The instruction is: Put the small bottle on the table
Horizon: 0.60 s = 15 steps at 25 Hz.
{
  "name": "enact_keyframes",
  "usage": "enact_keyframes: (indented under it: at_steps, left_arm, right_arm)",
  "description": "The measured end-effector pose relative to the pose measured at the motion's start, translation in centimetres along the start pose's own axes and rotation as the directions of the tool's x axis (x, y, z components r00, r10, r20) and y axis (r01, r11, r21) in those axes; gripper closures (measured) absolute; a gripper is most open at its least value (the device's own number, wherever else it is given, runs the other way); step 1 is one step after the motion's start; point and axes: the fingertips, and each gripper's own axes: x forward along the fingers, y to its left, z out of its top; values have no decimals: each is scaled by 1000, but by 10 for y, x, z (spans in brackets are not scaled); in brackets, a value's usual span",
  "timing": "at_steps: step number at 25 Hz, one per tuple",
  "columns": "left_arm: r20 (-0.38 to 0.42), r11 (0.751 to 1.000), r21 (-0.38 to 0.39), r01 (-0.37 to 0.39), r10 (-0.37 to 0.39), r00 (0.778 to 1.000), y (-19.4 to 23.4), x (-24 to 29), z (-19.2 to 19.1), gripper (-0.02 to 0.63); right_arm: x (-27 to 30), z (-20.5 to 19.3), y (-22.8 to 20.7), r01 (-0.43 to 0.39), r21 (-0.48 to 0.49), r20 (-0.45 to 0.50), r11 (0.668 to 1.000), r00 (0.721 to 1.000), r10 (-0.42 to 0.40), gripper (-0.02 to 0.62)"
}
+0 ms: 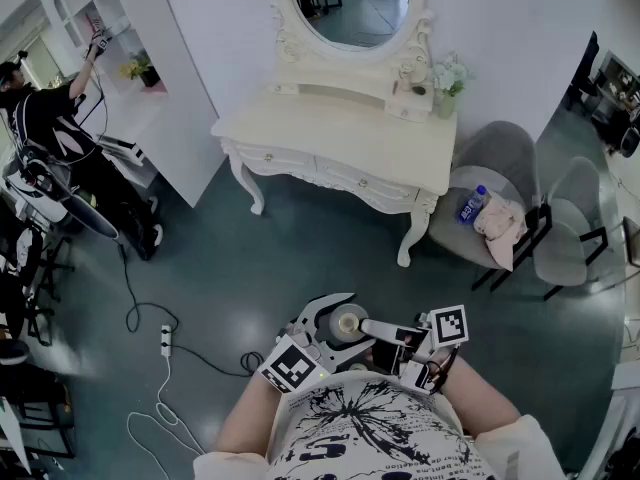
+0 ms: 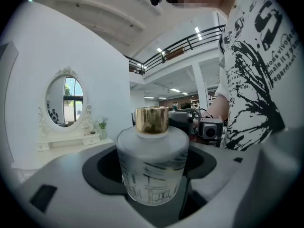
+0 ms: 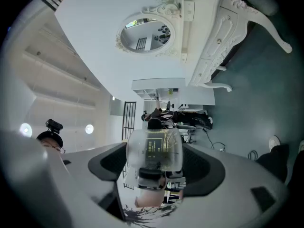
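Observation:
The small bottle [image 1: 349, 322] is frosted glass with a gold cap. It hangs in the air close to the person's chest. My left gripper [image 1: 340, 330] is shut on it, one curved jaw on the far side and one on the near side. In the left gripper view the bottle [image 2: 152, 160] stands upright between the jaws of that gripper [image 2: 153, 196]. My right gripper [image 1: 374, 330] reaches in from the right, rolled on its side. Its jaws stand wide around the bottle [image 3: 154, 148] near their tips [image 3: 154, 177], and I see no press. The white dressing table [image 1: 340, 133] stands ahead across the floor.
An oval mirror [image 1: 350, 8] and a flower vase [image 1: 447, 80] are on the dressing table. Two grey chairs [image 1: 505, 158] stand to its right, one holding a blue-capped bottle [image 1: 472, 206] and a cloth. A person [image 1: 50, 118] stands far left. Cables and a power strip [image 1: 166, 343] lie on the floor.

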Motion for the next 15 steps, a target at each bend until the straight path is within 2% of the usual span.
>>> enact_keyframes:
  at_steps: [15]
  left_arm:
    - [0, 1000, -4, -4, 4, 1000, 1, 3, 3, 255]
  right_arm:
    - [-2, 3, 2, -2, 4, 5, 1000, 1000, 2, 227]
